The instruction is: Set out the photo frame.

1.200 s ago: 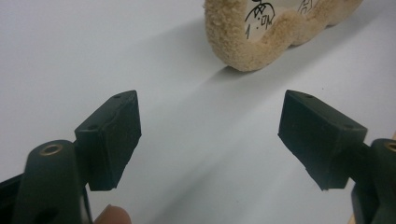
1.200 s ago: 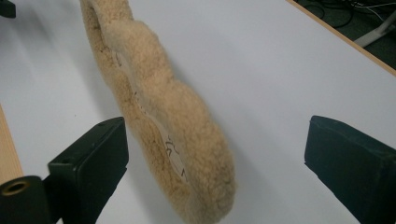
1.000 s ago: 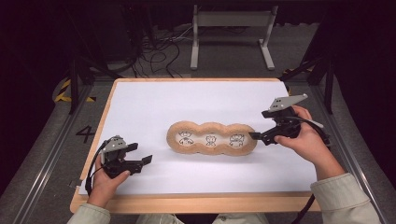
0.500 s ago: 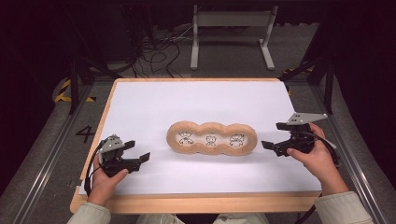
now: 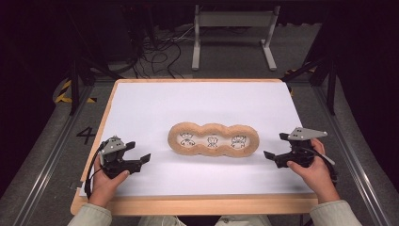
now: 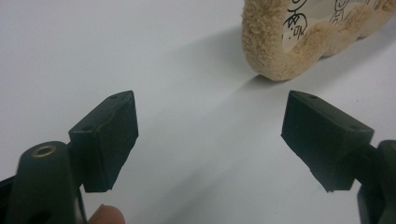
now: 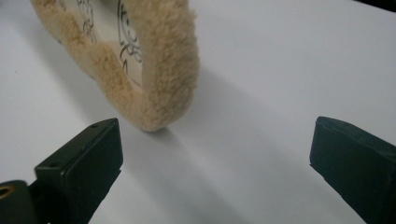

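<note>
White tabletop (image 5: 155, 108): fuzzy tan pad (image 5: 213, 140) between left gripper (image 5: 139, 159) and right gripper (image 5: 274, 146), seemingly untouched; jaws apart.

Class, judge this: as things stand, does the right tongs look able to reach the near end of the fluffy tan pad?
Probably yes: the right tongs stand open, aimed at the fluffy tan pad, with bare white table between them.

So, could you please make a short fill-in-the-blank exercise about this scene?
1. The plush frame shows ___ small drawings.
2. Both tongs, left and right, have their jaws ___.
3. The frame lies ___ the two tongs.
4. The board under the frame is ___ in colour.

Missing words: three; open; between; white
</note>
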Demonstrator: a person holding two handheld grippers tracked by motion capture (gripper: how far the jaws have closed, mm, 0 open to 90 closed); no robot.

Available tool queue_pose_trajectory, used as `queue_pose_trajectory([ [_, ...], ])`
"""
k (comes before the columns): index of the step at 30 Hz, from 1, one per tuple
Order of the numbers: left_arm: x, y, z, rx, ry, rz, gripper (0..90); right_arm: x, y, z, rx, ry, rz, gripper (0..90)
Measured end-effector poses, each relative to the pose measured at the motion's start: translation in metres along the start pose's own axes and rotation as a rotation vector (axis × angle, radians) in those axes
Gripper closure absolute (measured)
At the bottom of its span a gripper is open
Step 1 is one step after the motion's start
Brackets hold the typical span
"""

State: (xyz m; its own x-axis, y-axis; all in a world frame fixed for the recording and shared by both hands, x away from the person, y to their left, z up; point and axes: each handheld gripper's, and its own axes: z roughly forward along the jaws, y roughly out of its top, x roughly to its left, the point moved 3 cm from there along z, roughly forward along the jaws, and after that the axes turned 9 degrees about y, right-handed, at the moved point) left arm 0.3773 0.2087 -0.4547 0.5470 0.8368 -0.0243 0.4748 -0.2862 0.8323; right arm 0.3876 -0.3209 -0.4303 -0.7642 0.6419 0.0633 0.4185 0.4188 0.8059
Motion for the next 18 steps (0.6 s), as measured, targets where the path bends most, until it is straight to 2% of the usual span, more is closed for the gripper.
queue_pose_trajectory([
  [2, -0.001, -0.001, 0.001, 0.011, -0.006, -0.008, 19.5, 0.002, -0.004, 0.003, 0.010, 0.006, -0.002, 2.9],
  [7, 0.000, -0.001, 0.003, 0.017, 0.011, 0.000, 19.6, -0.002, -0.016, 0.009, 0.042, -0.042, 0.010, 3.0],
  [9, 0.000, -0.001, 0.005, 0.022, 0.024, 0.013, 19.6, -0.003, -0.019, 0.011, 0.037, -0.043, 0.028, 3.0],
  [12, 0.000, -0.001, 0.006, 0.030, 0.022, 0.010, 19.6, -0.004, -0.020, 0.014, 0.041, -0.041, 0.034, 3.0],
  [18, 0.000, -0.001, 0.008, 0.037, 0.031, 0.014, 18.9, -0.002, -0.019, 0.013, 0.029, -0.042, 0.027, 2.9],
])
